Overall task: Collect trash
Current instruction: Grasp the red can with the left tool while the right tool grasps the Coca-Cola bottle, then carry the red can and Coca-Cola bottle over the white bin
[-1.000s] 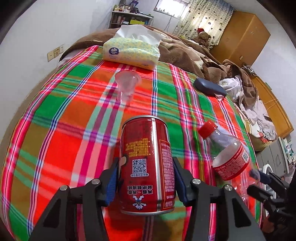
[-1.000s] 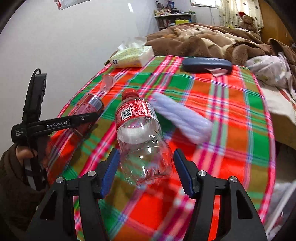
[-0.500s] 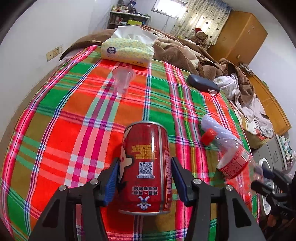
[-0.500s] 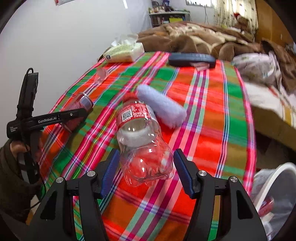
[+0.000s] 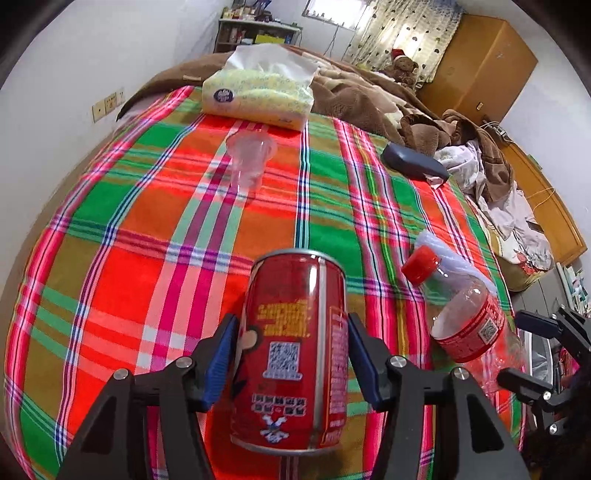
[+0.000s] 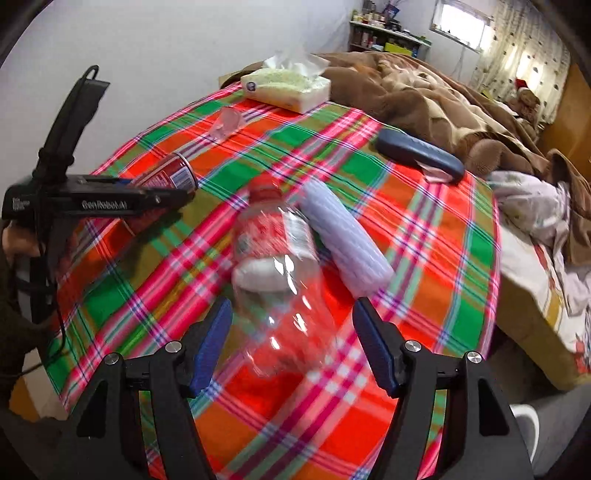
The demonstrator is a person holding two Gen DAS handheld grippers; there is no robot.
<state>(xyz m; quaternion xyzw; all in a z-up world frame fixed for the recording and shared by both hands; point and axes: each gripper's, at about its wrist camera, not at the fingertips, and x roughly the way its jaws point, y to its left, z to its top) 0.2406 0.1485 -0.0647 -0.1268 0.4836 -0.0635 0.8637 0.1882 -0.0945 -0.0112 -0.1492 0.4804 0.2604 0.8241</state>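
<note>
I'm over a bed (image 5: 155,206) spread with a loud plaid cloth of red, green and orange, and a brown blanket (image 5: 354,99) is bunched at its far end. White wall on the left, a cluttered shelf (image 5: 255,31) and a curtained window at the back, a wooden wardrobe (image 5: 476,62) to the right.

My left gripper (image 5: 288,354) has its jaws clamped on a red can (image 5: 295,347), held above the cloth — the blue pads press both sides.

My right gripper (image 6: 291,343) has its jaws opening; the clear bottle (image 6: 280,280) with a red cap sits between them, blurred, and the pads stand off its sides. From the left view the bottle shows at the bed's right edge.

On the cloth lie a tissue pack (image 5: 258,94) at the far end, a clear cup (image 5: 247,162) just before it, a dark blue case (image 5: 413,162) to the right, and a pale lilac roll (image 6: 347,240) just beside the bottle. Crumpled laundry (image 6: 532,206) lies past the right edge.
</note>
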